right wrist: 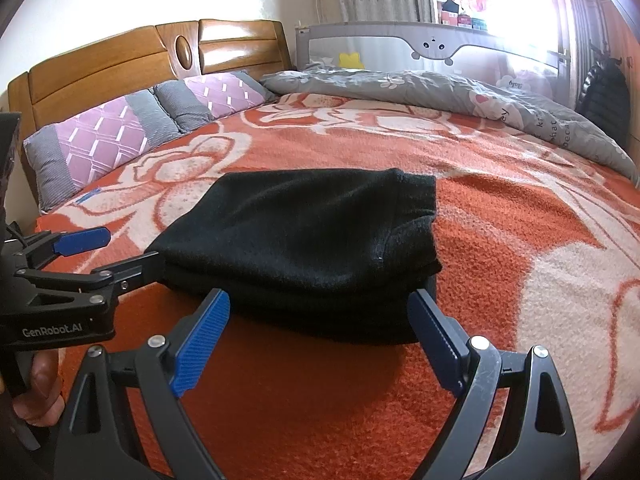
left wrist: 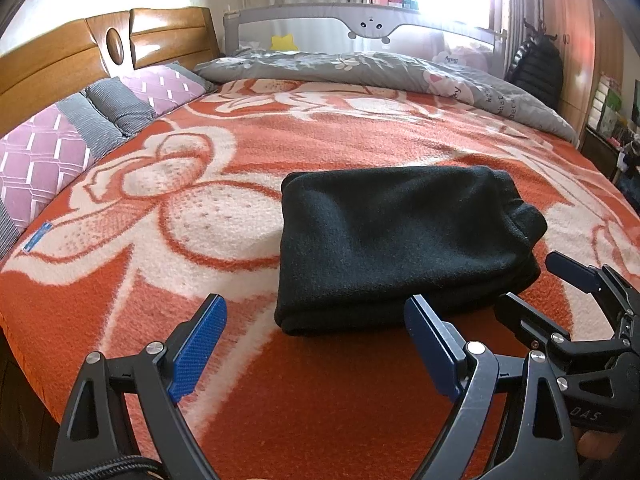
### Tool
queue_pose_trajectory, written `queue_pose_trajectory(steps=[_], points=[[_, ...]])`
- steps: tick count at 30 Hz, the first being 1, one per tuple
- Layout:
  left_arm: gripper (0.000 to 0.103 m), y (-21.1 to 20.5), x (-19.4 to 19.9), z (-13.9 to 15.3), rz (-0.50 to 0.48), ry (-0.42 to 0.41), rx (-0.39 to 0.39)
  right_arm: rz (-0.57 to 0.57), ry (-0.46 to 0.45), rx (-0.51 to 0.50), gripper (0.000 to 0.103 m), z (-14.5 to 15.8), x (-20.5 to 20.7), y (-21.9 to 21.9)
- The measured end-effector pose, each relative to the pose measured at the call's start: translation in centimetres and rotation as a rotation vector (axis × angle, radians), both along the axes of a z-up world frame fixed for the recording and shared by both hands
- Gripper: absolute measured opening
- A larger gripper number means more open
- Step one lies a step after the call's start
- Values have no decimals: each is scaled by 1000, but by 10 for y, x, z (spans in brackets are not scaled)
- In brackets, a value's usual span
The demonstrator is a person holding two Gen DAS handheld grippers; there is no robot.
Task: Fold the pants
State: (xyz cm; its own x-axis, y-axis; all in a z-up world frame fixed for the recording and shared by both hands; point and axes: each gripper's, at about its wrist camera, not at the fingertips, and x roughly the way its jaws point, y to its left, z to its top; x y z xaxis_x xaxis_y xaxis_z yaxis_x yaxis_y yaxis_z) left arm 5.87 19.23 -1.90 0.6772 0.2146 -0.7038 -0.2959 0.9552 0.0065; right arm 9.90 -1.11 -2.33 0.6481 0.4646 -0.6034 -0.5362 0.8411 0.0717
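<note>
Both tools (left wrist: 316, 344) (right wrist: 320, 340) gape wide — folded pants' (left wrist: 404, 240) near edge apparently just ahead.

Pants (right wrist: 304, 240): black, folded into a thick stacked bundle, lying flat on the blanket.
Blanket (right wrist: 500, 240): orange with cream flowers, covering the bed.
Right gripper (right wrist: 320, 340): fingers spread wide, holding nothing, just in front of the bundle's near edge.
Left gripper (right wrist: 120, 252): at the left, fingers apart, one dark finger touching the bundle's left corner.
Pillows (right wrist: 120, 136): purple and grey, against the wooden headboard (right wrist: 120, 64).
Quilt (right wrist: 460, 96): grey, bunched along the far side.
</note>
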Motion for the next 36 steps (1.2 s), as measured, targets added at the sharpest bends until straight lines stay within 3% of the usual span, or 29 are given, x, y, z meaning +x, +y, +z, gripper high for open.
queue_pose_trajectory(steps=[36], points=[[91,-2,4,2,-10,6,-6,3,-7,-1,91,10,7,-7]])
